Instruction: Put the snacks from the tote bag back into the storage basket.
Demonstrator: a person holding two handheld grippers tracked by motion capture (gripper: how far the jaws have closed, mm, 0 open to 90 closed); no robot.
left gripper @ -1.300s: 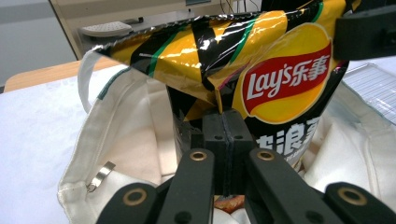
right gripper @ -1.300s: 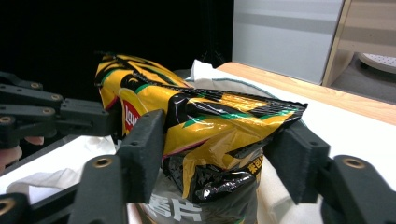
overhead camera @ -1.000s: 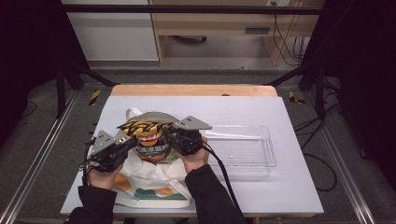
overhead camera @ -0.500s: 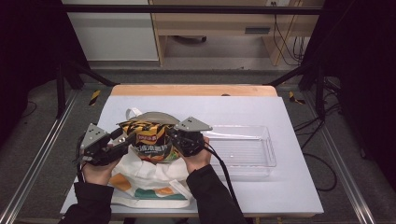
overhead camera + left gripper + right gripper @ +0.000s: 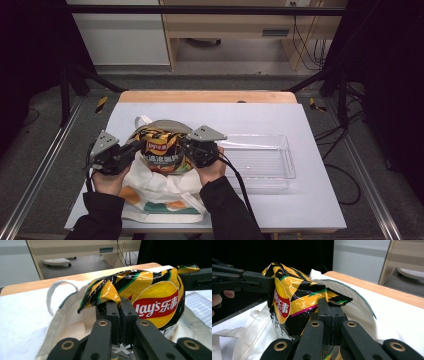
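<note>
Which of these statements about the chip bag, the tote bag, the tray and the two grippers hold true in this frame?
1. The chip bag stands in the mouth of the tote bag. True.
2. The clear tray holds the chip bag. False: the tray lies empty to the right of the tote bag.
3. The right gripper pinches the chip bag's edge. True.
4. The left gripper stands wide open, away from the chip bag. False: its jaws have just closed again, on the bag's edge.
5. The tote bag is solid black. False: it is white with coloured patches.
</note>
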